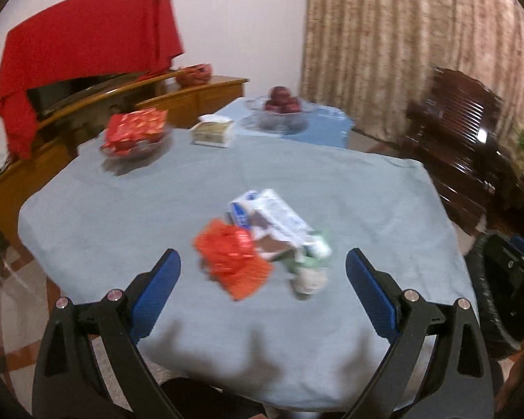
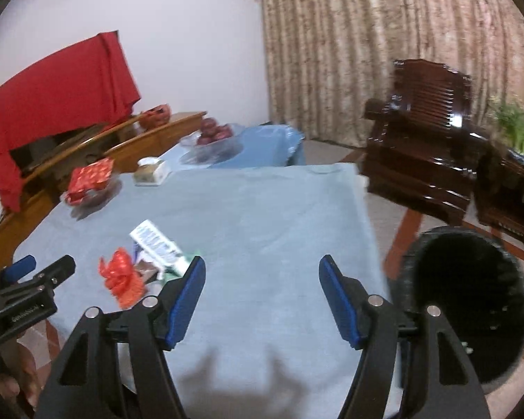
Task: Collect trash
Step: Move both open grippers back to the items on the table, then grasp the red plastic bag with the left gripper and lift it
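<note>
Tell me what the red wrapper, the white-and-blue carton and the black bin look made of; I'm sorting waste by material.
Red wrapper: probably thin plastic or foil film, crumpled with glossy highlights. White-and-blue carton: likely printed paperboard, flattened with straight creased edges. Black bin: apparently matte plastic, round and dark inside; blur leaves its rim texture unclear.

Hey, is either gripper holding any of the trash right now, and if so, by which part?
Nothing is held. The left gripper and right gripper are both open and empty; the red wrapper and white carton lie on the table.
</note>
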{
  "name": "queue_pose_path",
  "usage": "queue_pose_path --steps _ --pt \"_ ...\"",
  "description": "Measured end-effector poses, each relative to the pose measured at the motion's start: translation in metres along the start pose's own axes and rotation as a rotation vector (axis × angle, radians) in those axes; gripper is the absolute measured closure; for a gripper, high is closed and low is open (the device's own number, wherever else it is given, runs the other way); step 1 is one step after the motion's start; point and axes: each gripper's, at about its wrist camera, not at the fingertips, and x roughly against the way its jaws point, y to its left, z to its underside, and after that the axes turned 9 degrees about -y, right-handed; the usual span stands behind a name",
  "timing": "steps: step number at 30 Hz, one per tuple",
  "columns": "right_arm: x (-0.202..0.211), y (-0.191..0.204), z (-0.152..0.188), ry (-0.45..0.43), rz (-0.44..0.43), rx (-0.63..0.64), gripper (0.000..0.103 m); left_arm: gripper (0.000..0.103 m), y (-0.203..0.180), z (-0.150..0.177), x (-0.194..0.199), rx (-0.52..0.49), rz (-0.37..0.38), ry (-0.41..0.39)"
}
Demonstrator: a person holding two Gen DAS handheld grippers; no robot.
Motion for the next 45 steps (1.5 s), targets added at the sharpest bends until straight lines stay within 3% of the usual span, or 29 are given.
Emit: queue_pose_path --steps 7,19,26,29,31,33,35,38,45 --pt "-0.035 0.047 0.012 0.034 -0.039 0.034 0.037 0.010 0.040 0.010 -0.024 0.027 -0.040 0.011" --pt "-0.074 0.069 0.024 0.065 -0.013 0.024 0.037 0.013 0.042 0.036 -0.095 -0.022 0.031 0.069" --pt "-0.096 0.077 0.036 0.101 -0.022 0.048 0.037 0.035 0.043 0.052 -0.138 -0.033 0.065 0.146" --pt "-0.104 0.080 0.038 0.110 -0.026 0.055 0.037 0.037 0.044 0.056 -0.150 -0.038 0.069 0.157" --pt "-0.108 0.082 0.039 0.115 -0.029 0.059 0.037 0.047 0.046 0.058 -0.157 -0.031 0.083 0.171" --pt "-0.114 0.085 0.040 0.124 -0.037 0.064 0.037 0.067 0.048 0.059 -0.162 -0.025 0.095 0.179" --pt "-0.118 0.089 0.041 0.130 -0.047 0.072 0.039 0.075 0.049 0.058 -0.161 -0.027 0.108 0.167" --pt "-0.123 0.095 0.041 0.132 -0.068 0.083 0.040 0.080 0.049 0.048 -0.150 -0.036 0.108 0.112" --pt "-0.139 0.111 0.042 0.153 -0.115 0.094 0.051 0.081 0.055 0.023 -0.132 -0.020 0.108 -0.005"
